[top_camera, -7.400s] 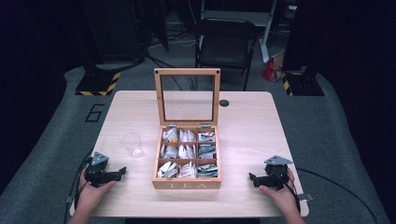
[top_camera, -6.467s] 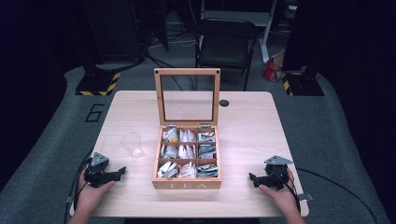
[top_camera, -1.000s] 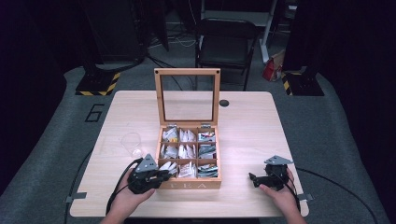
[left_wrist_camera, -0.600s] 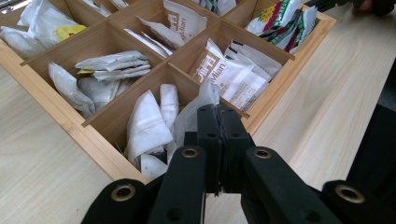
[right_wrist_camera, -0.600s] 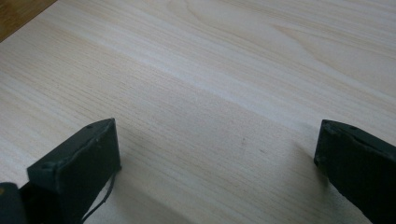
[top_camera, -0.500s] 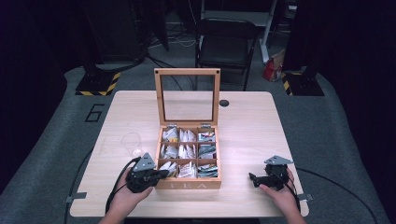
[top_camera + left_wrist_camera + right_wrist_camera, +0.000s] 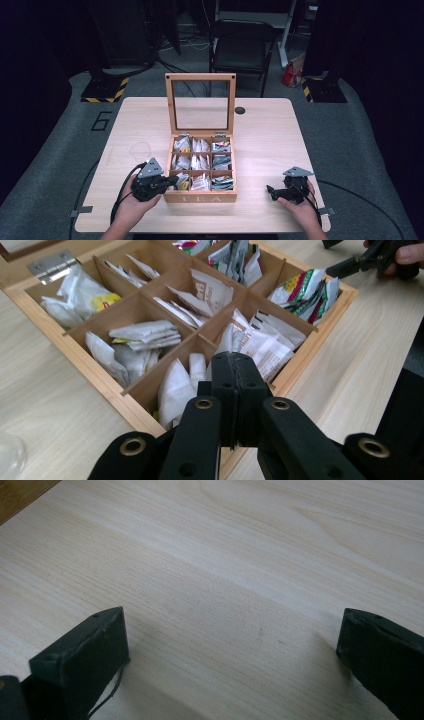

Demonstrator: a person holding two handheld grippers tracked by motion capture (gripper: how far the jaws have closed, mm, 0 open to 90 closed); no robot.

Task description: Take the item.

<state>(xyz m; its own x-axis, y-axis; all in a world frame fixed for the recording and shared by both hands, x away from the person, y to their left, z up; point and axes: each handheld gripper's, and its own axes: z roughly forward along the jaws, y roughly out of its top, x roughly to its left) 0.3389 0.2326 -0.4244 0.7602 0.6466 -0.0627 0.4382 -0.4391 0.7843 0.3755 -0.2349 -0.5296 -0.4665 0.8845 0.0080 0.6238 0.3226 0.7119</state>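
Observation:
An open wooden tea box [image 7: 200, 198] stands mid-table, its glass lid [image 7: 200, 77] upright at the back. Its compartments hold several paper tea bags [image 7: 145, 332]. My left gripper [image 7: 172, 181] is shut, with its tips [image 7: 235, 362] over the box's front-left compartment, just above white tea bags [image 7: 177, 387]. I see nothing between the jaws. My right gripper [image 7: 270, 191] rests on the table to the right of the box, pointing toward it. Its jaws stand wide apart over bare wood [image 7: 230, 630]. It also appears far off in the left gripper view [image 7: 332, 271].
A clear glass [image 7: 140, 150] stands on the table left of the box, behind my left hand. A small black round hole [image 7: 240, 110] sits near the table's far edge. A dark chair [image 7: 242, 47] stands beyond the table.
My left gripper has moved from the table's front left, past the glass, to the box's front-left compartment, and over the last second it barely shifts. The right gripper has stayed put.

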